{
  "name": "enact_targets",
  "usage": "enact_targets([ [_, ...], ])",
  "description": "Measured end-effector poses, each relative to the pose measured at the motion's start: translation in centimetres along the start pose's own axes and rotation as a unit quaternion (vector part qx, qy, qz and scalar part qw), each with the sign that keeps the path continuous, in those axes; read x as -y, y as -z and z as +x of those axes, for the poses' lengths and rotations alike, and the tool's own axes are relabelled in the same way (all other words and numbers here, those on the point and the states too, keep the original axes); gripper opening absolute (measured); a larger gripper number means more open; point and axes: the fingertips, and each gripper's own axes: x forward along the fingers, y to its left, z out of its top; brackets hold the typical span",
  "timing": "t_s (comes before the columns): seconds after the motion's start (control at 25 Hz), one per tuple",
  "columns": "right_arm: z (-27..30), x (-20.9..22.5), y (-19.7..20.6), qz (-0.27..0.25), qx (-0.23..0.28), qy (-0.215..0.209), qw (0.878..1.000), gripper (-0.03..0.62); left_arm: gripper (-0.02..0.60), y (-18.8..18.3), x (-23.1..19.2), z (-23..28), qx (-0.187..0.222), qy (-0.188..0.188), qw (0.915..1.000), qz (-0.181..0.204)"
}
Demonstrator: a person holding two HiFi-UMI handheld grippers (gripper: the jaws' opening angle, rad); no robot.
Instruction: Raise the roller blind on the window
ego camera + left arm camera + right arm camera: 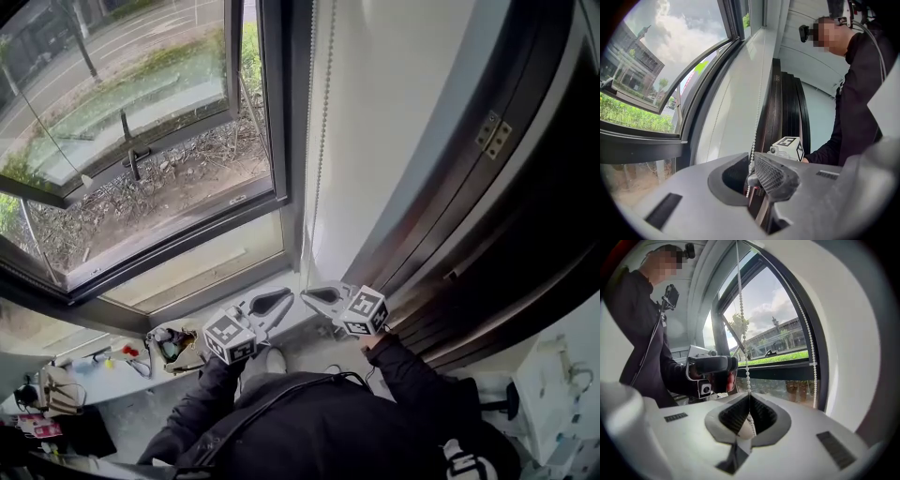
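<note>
A white bead chain (323,141) hangs down the window's right side, next to a white wall. My two grippers meet at its lower end, above the sill. In the right gripper view, my right gripper (749,401) is shut on the bead chain (743,333), which runs taut up from its pads. A second strand (806,333) hangs apart to the right. My left gripper (752,176) has its jaws nearly together on the bead chain (751,154), with a short tail below. In the head view, the left gripper (287,298) and the right gripper (309,293) point toward each other. The blind fabric is not in view.
The dark window frame (272,112) holds an opened sash with a handle (133,155). A dark wooden door (525,234) with a hinge stands to the right of the wall. A desk with small items (112,361) lies at lower left. The pale sill (216,272) lies just ahead of the grippers.
</note>
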Motion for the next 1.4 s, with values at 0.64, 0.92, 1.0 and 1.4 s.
enact_targets([
  [0.64,-2.1,-1.9,-2.8,-0.008,0.046,0.028,0.999,0.128,0.029,-0.9,1.3,-0.5,0.01,-0.013,0.9999,0.003],
  [0.92,-3.9,-1.0,-7.4,-0.034,0.083,0.087,0.992,0.136,0.029,-2.5,1.3,-1.4,0.032,-0.053,0.9979,0.02],
  [1.0,-4.4,-1.3,-8.8,-0.04,0.097,0.098,0.99,0.112,0.029,-3.5,1.1,-2.0,0.034,-0.084,0.9956,0.024],
  [1.4,-4.5,-3.6,-11.3,-0.07,0.13,0.092,0.985,0.006,0.006,-6.1,2.1,-3.2,0.054,-0.108,0.9916,0.046],
])
